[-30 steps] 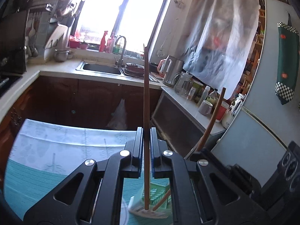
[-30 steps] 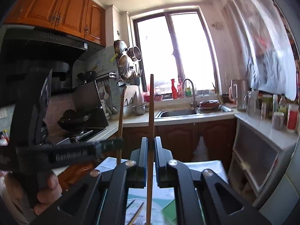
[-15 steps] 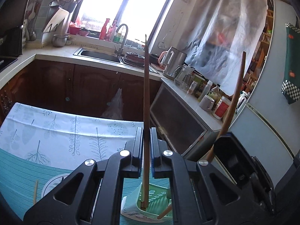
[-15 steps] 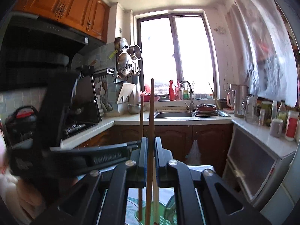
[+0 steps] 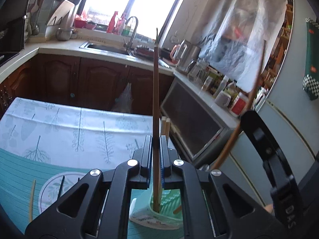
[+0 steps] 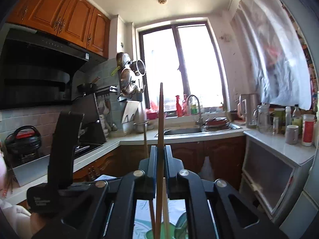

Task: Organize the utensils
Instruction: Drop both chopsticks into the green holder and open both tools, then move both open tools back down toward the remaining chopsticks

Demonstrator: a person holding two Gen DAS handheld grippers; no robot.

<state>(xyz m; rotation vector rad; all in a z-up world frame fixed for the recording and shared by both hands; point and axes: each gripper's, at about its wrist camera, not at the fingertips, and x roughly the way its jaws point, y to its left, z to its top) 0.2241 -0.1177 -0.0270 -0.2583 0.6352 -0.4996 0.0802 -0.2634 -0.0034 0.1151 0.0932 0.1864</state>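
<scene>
Left wrist view: the left gripper (image 5: pixel 156 149) has its jaws pinched on a brown chopstick (image 5: pixel 156 91), held near upright. The stick's lower end stands inside a pale green utensil holder (image 5: pixel 159 209) on the table, directly below the gripper. Two paler chopsticks (image 5: pixel 165 125) poke up just behind the jaws; from this view it cannot be told where their lower ends rest. A second brown chopstick (image 5: pixel 249 107) leans in from the right, its lower tip showing at the holder's right side; its shaft passes behind the black body of the right gripper (image 5: pixel 267 155), whose jaws are hidden here. The table carries a white leaf-print cloth (image 5: pixel 79 125) and a teal striped mat (image 5: pixel 14 179). On the mat, left of the gripper, lie a light chopstick (image 5: pixel 31 199) and a thin dark stick (image 5: pixel 60 185) across a round printed patch. Behind: sink, tap, kettle, jars on the counter.

Right wrist view: the right gripper (image 6: pixel 160 159) points level, jaws pressed together on a brown chopstick (image 6: pixel 160 123) that stands upright between them. Below the jaws a pale chopstick (image 6: pixel 165 205) and a darker one run down beside it toward a green rim — the holder (image 6: pixel 181 227), mostly hidden. The left gripper's black body (image 6: pixel 63 149) sits at left, a hand (image 6: pixel 36 225) below it, partly covered.
</scene>
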